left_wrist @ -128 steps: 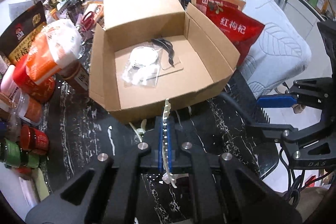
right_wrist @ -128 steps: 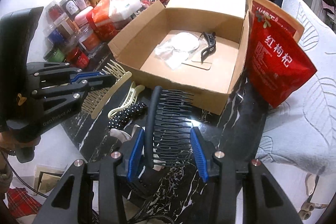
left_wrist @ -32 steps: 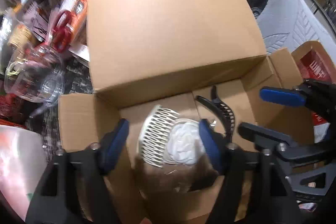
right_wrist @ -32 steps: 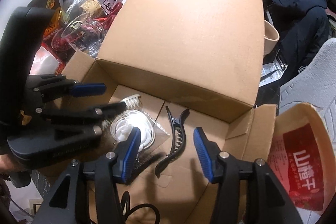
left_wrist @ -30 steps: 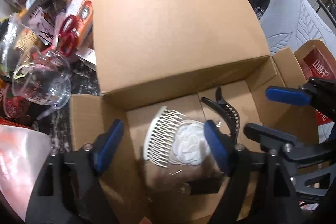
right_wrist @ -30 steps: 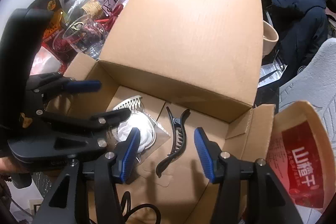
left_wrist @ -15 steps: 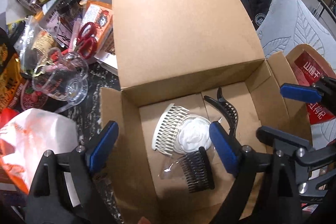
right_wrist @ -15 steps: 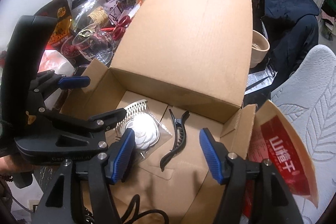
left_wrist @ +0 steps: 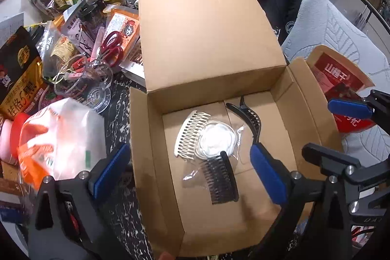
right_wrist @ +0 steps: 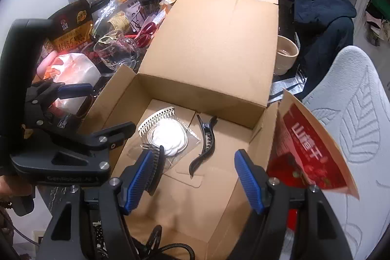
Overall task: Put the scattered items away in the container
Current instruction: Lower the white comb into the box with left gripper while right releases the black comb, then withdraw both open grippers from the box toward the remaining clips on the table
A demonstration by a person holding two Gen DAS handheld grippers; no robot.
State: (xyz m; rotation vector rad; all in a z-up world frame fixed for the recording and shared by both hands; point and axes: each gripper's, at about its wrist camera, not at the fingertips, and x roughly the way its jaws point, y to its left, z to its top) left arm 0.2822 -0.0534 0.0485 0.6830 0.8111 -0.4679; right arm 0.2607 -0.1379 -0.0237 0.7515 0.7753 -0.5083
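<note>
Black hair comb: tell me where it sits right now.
The black plastic hair comb lies on the floor of the open cardboard box, partly over the clear packet holding a white round pad, just near of the cream comb.

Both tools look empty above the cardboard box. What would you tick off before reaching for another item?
1. Left tool empty, wide open: ok.
2. Right tool empty, wide open: ok.
3. Black plastic comb lying flat inside the brown cardboard box: ok.
4. Cream plastic comb in the box, beside the white round pad in its clear bag: ok.
5. Black hair claw clip on the box floor, clear of both tools: ok.
6. Items left outside to collect: cannot tell; only a dark shape shows at the lower edge of the right wrist view.
</note>
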